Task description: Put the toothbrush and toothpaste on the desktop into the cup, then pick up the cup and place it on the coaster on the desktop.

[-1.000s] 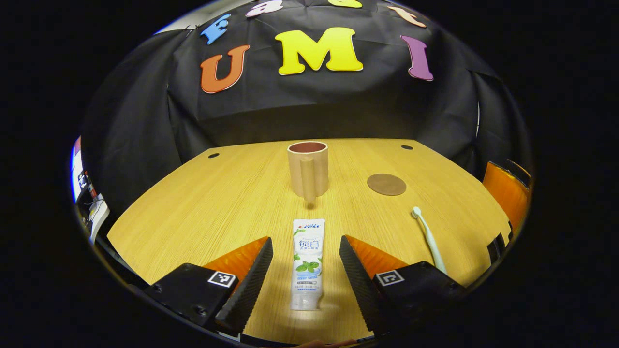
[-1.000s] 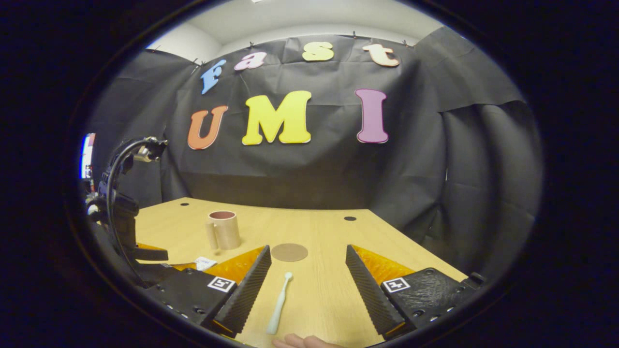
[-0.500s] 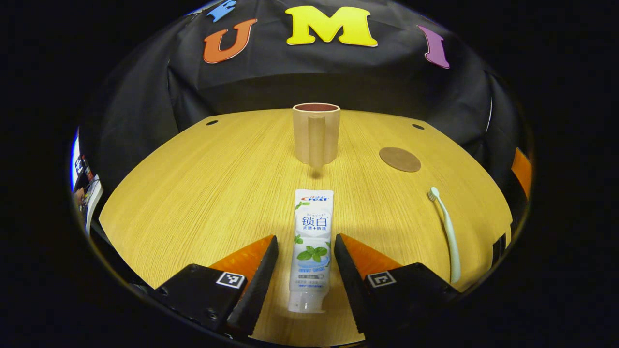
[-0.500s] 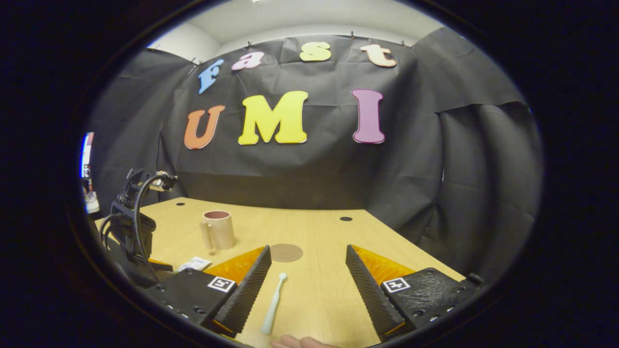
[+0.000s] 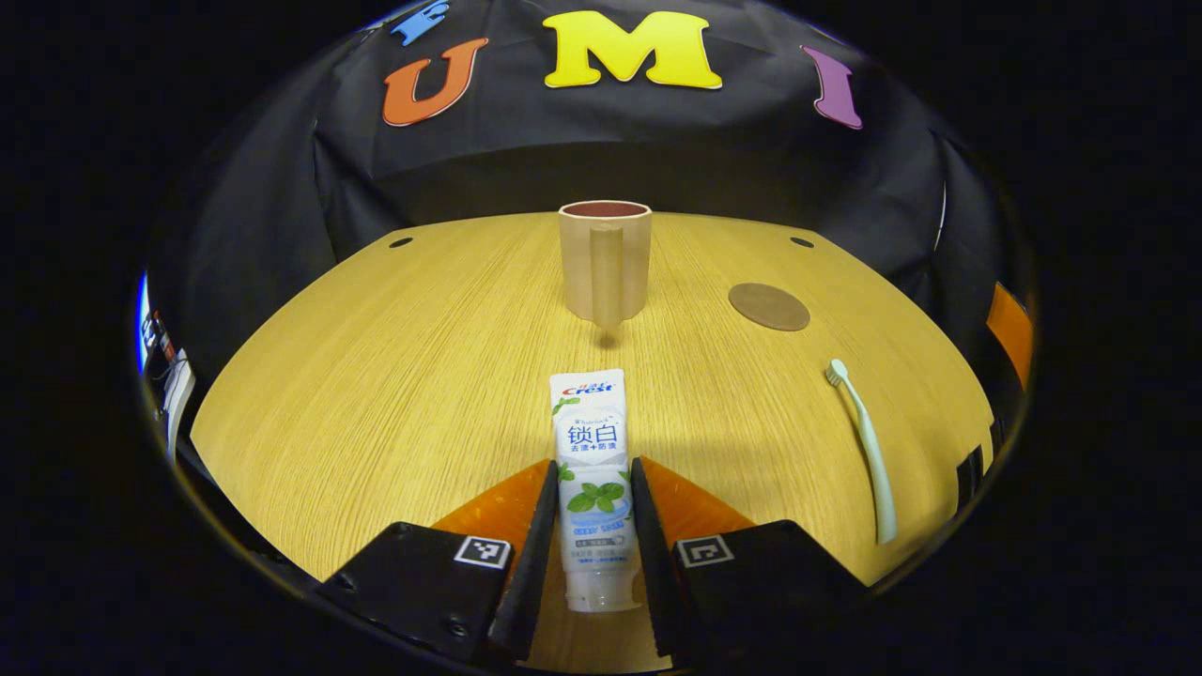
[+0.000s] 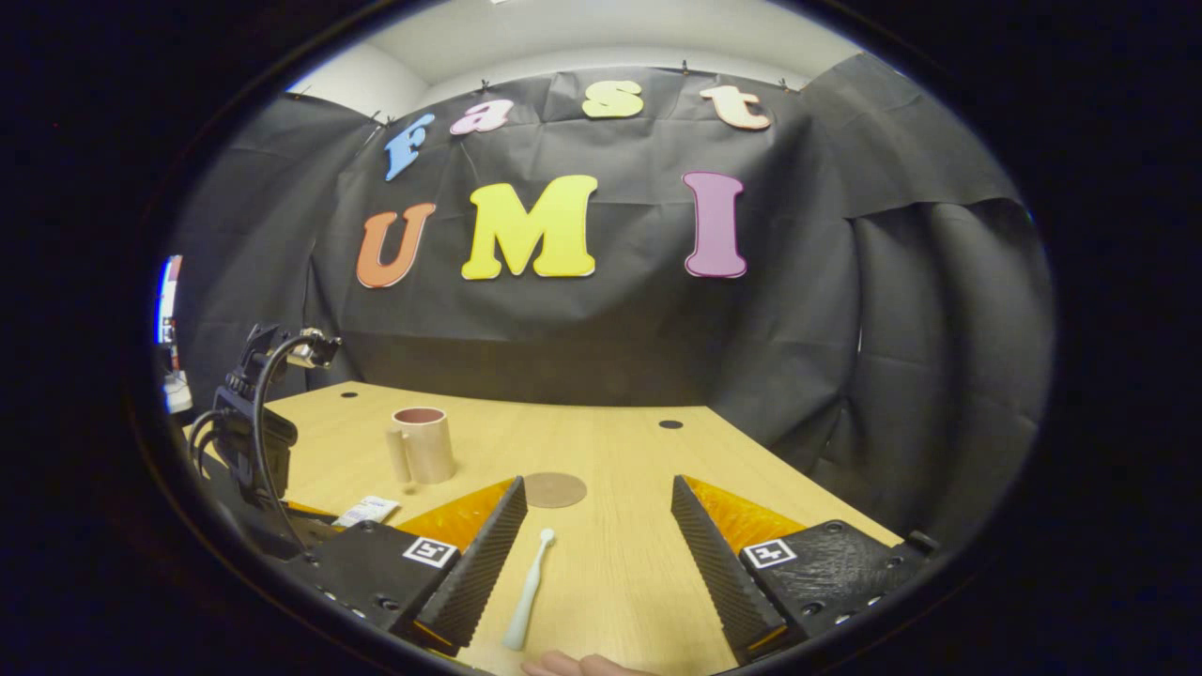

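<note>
Two views logged, left gripper view first. My left tool (image 5: 590, 535) has its fingers drawn in against both long edges of the toothpaste (image 5: 592, 488), pinching the lower half of the tube, which appears to lie flat on the counter (image 5: 394, 376) with its cap end nearest the camera. I judge this grip was chosen low on the tube so the crimped end leads and can go into the cup mouth first. The cup (image 5: 605, 260) stands upright straight ahead of the tool, handle turned toward me; that puts the carry on a straight line forward. The coaster (image 5: 769, 306) lies ahead and to the right, apart from the cup. The toothbrush (image 5: 864, 449) lies to the right of the tool, bristle end pointing away.

Right gripper view. My right tool (image 6: 599, 563) is spread wide and holds nothing. The toothbrush (image 6: 526, 593) lies on the counter (image 6: 639, 469) between its fingers, nearer the left one, head pointing forward; I judge this tool is staged for the second pick. The coaster (image 6: 554, 489) sits just beyond the brush head, the cup (image 6: 422, 445) farther off to the left.

This view adds the left tool's body and cable (image 6: 252, 432) at far left, plus the cup's handle from the side. The left gripper view alone shows finger contact on the tube.
</note>
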`<state>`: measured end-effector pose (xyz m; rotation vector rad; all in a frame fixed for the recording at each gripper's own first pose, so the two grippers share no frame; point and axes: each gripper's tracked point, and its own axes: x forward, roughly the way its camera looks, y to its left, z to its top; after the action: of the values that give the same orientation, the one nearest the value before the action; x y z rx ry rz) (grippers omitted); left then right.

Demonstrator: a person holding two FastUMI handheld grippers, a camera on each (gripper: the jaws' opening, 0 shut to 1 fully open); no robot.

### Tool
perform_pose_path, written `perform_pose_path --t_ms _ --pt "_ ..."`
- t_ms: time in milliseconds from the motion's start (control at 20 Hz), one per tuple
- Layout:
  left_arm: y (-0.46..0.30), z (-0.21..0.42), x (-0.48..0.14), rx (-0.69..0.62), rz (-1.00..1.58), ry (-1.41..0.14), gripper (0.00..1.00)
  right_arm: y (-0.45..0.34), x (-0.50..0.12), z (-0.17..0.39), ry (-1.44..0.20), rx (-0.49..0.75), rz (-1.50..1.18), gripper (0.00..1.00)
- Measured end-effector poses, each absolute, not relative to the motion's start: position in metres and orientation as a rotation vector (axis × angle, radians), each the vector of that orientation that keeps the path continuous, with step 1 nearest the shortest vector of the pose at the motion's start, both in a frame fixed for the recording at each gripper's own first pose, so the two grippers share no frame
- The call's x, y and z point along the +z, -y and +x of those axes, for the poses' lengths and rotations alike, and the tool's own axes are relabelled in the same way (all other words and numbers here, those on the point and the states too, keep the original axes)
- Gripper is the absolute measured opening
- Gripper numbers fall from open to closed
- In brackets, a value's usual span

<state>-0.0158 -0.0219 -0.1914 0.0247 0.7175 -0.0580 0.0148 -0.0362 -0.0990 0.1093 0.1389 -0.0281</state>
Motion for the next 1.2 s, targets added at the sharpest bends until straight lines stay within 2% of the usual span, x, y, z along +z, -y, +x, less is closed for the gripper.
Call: perform_pose_path --t_ms 150,200,300,600,1000,1200 --pt "0.025 -0.014 -0.191 -0.062 0.038 -0.707 0.53 0.036 -0.103 0.015 -0.152 -0.026 0.121 0.94" --pt "0.025 -0.014 -0.191 -0.061 0.041 -0.707 0.46 0.036 -0.103 0.016 -0.158 -0.024 0.126 0.94" --pt "0.024 -0.014 -0.191 -0.055 0.035 -0.706 0.45 0.034 -0.107 0.017 -0.169 -0.02 0.131 0.94" --pt "0.025 -0.016 -0.191 -0.056 0.047 -0.702 0.45 0.023 -0.121 0.02 -0.216 0.005 0.117 0.94" --pt "0.021 -0.022 -0.188 -0.031 0.227 -0.677 0.45 0.013 -0.137 0.02 -0.272 0.02 0.105 0.95" --pt "0.023 -0.024 -0.188 -0.031 0.172 -0.686 0.45 0.009 -0.144 0.017 -0.302 0.022 0.094 0.94"
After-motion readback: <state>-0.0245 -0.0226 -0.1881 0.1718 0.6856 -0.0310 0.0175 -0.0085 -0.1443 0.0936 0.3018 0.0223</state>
